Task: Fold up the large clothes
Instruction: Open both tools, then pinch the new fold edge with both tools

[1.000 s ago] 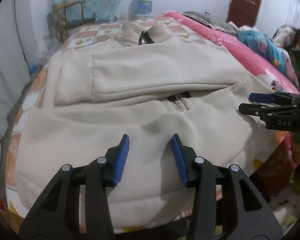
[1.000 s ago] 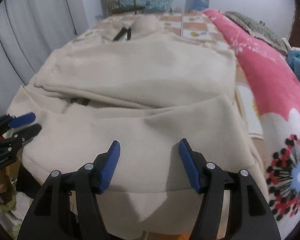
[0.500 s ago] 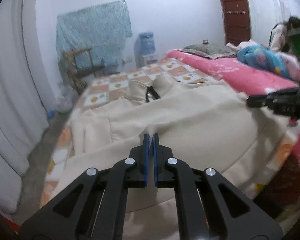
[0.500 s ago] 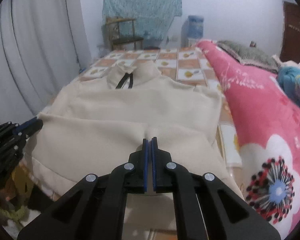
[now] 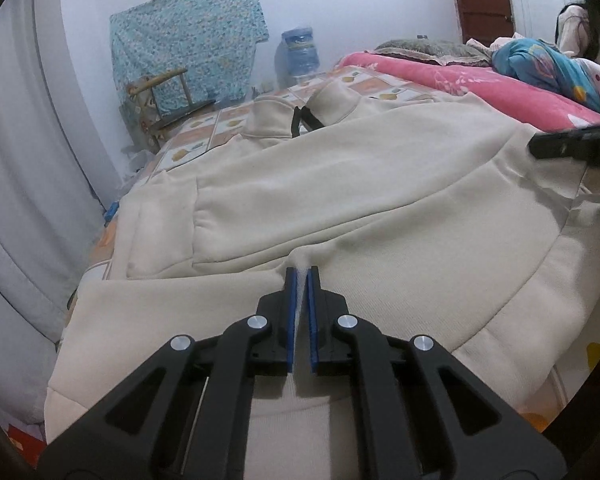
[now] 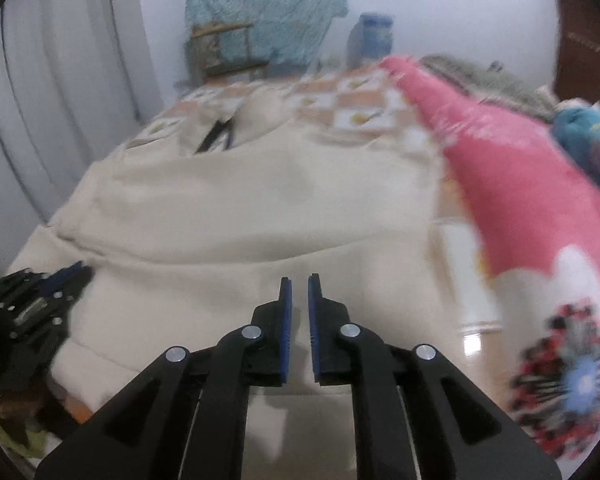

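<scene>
The bed [image 5: 204,124] carried a checked orange-and-white sheet. The cream sweatshirt [image 5: 380,184] lay flat on the bed, covering most of its near end, collar away from the cameras, hem at the bed's near edge. A pink floral blanket [image 6: 512,184] lay on the bed just beside the sweatshirt, on its right in the right wrist view.

The fabric looked thick and fleecy, matte, with a ribbed hem band and soft rounded folds; a sleeve lay folded across the chest.

The left hand-held gripper [image 5: 301,312] was clenched on a pinch of hem fabric, a pale ridge showing between the blue ribbed pads. The right hand-held gripper [image 6: 298,320] was clenched at the hem too; the blurred view left the cloth between its pads hard to confirm.

Risks, as judged: a thin pinch of bulky fleece could slip out on lifting; uneven pull between the two grips could skew the fold; the folded sleeve could slide out of place.
</scene>
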`<action>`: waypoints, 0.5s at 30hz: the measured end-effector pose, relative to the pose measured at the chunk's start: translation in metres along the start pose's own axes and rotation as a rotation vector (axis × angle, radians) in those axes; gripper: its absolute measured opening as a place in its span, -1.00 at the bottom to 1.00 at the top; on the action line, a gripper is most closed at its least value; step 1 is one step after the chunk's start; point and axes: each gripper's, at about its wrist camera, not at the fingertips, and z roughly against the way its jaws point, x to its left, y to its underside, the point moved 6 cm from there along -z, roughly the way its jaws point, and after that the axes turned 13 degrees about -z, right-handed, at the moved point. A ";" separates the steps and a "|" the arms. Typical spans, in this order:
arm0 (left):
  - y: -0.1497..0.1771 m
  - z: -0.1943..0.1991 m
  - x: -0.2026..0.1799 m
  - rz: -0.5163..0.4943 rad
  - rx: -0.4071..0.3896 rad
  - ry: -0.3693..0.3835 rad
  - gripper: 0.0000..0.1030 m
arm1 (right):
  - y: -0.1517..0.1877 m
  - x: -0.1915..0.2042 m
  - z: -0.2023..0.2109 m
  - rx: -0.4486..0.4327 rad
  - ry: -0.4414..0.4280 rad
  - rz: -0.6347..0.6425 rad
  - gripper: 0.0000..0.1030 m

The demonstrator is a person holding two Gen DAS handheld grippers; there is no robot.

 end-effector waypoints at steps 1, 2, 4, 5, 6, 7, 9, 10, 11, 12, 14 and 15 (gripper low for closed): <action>0.001 0.001 0.000 0.002 -0.002 0.001 -0.89 | -0.001 -0.006 0.000 0.000 0.032 0.007 -0.83; 0.000 0.000 0.000 0.001 -0.002 0.001 -0.89 | -0.001 -0.015 -0.005 0.012 0.074 0.009 -0.83; -0.002 -0.002 0.001 0.006 -0.005 0.007 -0.88 | 0.003 -0.036 -0.022 0.057 0.121 -0.006 -0.93; -0.003 -0.003 0.000 0.005 -0.006 0.007 -0.88 | 0.003 -0.042 -0.025 0.067 0.093 -0.031 -0.96; -0.003 -0.004 0.000 0.001 -0.005 0.006 -0.87 | -0.002 -0.045 -0.023 0.067 0.082 -0.060 -0.98; -0.003 -0.004 0.000 -0.002 -0.004 0.007 -0.87 | -0.007 -0.045 -0.017 0.051 0.109 -0.066 -0.98; -0.003 -0.004 0.000 0.001 -0.005 0.007 -0.85 | -0.016 -0.044 -0.002 -0.013 0.211 -0.054 -0.96; -0.003 -0.003 0.000 0.002 -0.006 0.007 -0.85 | -0.019 -0.041 0.005 -0.025 0.203 -0.054 -0.96; -0.003 -0.003 0.000 0.003 -0.006 0.006 -0.84 | -0.019 -0.033 0.013 -0.027 0.137 -0.064 -0.96; -0.003 -0.003 0.000 0.007 -0.007 0.005 -0.84 | -0.017 -0.025 0.016 -0.021 0.079 -0.063 -0.95; -0.004 -0.003 0.000 0.015 -0.007 0.007 -0.84 | -0.005 -0.005 0.018 0.006 0.002 -0.009 -0.89; -0.004 -0.003 0.000 0.018 -0.009 0.007 -0.84 | 0.003 0.002 0.016 0.018 -0.002 0.017 -0.88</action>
